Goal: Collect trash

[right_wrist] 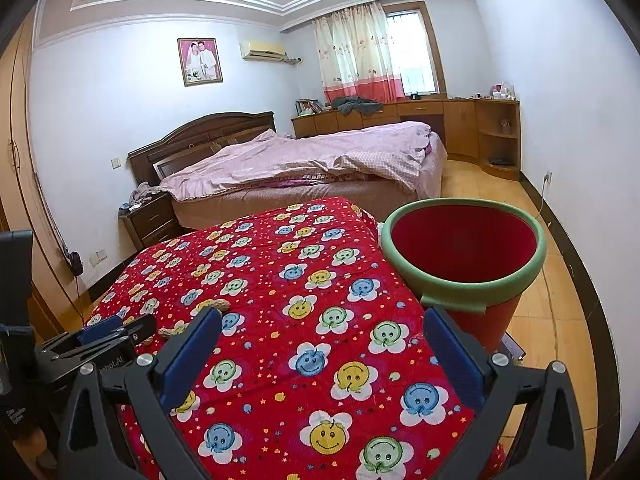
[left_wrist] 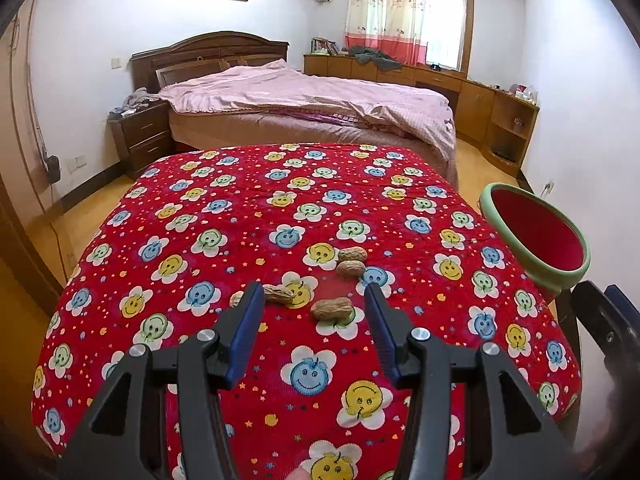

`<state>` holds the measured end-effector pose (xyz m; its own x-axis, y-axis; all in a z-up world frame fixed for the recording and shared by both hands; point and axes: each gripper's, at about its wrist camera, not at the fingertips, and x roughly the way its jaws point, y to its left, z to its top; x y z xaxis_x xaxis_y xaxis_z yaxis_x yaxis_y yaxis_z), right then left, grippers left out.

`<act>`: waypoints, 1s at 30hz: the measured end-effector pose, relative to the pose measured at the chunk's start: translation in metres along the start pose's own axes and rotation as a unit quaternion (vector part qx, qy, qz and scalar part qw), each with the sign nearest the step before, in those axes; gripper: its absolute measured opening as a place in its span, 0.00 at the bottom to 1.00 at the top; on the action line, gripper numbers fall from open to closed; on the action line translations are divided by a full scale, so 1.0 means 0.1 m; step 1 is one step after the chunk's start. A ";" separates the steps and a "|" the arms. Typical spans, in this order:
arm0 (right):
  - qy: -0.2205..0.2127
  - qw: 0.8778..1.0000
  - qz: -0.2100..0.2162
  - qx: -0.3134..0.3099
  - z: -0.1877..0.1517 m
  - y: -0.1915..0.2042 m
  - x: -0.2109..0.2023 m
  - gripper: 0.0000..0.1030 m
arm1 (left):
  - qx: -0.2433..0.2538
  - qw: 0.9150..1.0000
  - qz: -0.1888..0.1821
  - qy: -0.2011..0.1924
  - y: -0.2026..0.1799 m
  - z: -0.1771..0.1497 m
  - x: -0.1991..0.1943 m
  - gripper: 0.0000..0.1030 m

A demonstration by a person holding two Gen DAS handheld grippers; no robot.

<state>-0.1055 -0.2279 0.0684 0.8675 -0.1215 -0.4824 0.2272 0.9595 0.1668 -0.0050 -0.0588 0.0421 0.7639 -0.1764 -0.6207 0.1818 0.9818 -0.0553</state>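
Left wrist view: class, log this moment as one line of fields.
left gripper: open, empty | target: peanuts on red cloth | right gripper: open, empty | bin: beside table

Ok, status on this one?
Left gripper and right gripper open, empty. Peanuts loose on cloth. Bin beside table, path clear.

Five peanuts in tan shells lie on the red smiley-flower cloth (left_wrist: 224,216) toward its near edge: two (left_wrist: 352,255) (left_wrist: 350,268) touching, one (left_wrist: 331,309) nearer, one (left_wrist: 278,293) to its left, and a fifth (left_wrist: 236,299) half hidden. A red bin (right_wrist: 464,248) with a green rim stands upright, empty, beside the cloth's right edge.
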 end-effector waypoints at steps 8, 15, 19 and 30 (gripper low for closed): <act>0.005 1.000 -0.002 0.012 -0.03 -0.05 -0.01 1.00 | 0.001 1.000 0.007 -0.009 0.00 -0.01 -0.04 0.50; 0.004 1.000 -0.002 0.013 -0.03 -0.06 0.00 1.00 | 0.001 1.000 0.007 -0.010 0.01 -0.01 -0.04 0.50; 0.005 1.000 -0.003 0.013 -0.03 -0.06 0.00 1.00 | 0.001 1.000 0.008 -0.011 0.01 -0.01 -0.06 0.50; 0.005 1.000 -0.003 0.013 -0.02 -0.06 0.00 1.00 | -0.001 1.000 0.009 -0.013 0.02 -0.01 -0.08 0.50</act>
<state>-0.1084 -0.2328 0.0655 0.8619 -0.1241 -0.4917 0.2433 0.9519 0.1862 -0.0111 -0.0553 0.0460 0.7827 -0.1596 -0.6016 0.1662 0.9851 -0.0451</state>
